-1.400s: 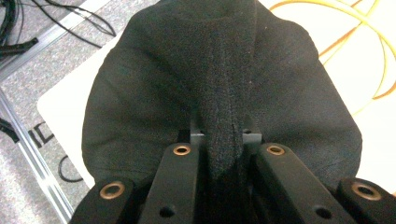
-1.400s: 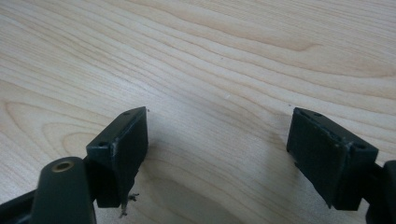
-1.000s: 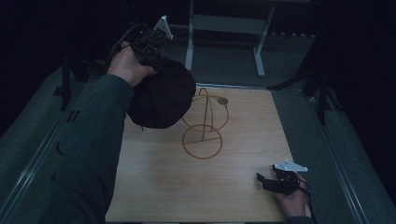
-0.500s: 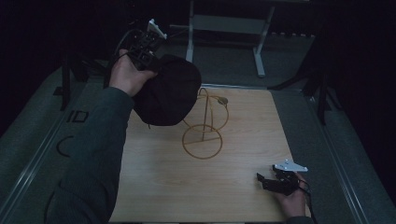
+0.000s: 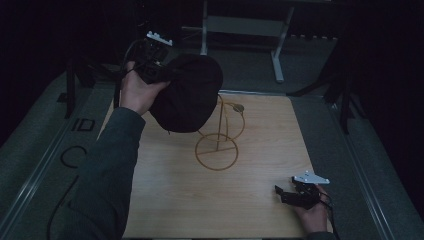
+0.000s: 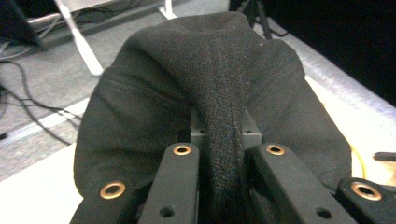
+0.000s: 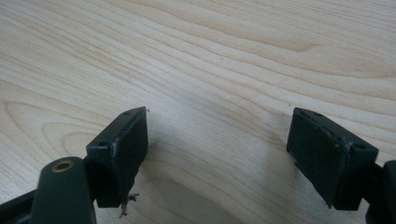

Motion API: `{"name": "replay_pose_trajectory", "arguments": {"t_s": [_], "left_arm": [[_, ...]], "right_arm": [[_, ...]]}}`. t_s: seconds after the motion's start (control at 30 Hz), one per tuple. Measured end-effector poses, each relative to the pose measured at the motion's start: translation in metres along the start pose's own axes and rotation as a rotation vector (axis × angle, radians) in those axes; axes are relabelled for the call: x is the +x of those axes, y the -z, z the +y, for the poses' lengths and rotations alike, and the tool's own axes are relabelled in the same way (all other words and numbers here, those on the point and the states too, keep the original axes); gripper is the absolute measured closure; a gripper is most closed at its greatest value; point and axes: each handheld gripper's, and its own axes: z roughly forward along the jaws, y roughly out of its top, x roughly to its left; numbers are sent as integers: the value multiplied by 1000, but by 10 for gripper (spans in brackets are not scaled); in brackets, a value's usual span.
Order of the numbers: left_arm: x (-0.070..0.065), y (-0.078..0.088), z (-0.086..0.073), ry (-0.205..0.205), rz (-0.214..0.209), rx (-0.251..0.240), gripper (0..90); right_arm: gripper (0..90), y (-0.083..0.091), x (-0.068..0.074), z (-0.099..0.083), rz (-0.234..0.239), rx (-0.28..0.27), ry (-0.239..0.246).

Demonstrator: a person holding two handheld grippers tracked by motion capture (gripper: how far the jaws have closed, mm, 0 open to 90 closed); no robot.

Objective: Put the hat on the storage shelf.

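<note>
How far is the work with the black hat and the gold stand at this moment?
Done: the left gripper is shut on a fold of the black hat and holds it in the air. In hand: the hat hangs beside the top of the gold wire stand, not on it. Left, probably: setting it on the stand. The right gripper rests open over the wooden table.

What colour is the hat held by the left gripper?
Black; the hat shows best in the left gripper view.

black hat [image 5: 187, 95], gold wire stand [image 5: 217, 145], light wood table [image 5: 250, 200]
</note>
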Motion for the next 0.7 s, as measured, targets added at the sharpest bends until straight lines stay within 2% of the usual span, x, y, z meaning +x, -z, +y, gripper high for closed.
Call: {"name": "replay_pose_trajectory", "arguments": {"t_s": [0.27,0.5,0.7], "left_arm": [[-5,-4,2,-16,-30,2,826],[-15,-10,4,-25,-55,7,827],[-24,-14,7,-50,-68,22,828]], "right_arm": [[201,0,0,0,0,0,0],[201,0,0,0,0,0,0],[201,0,0,0,0,0,0]]}}
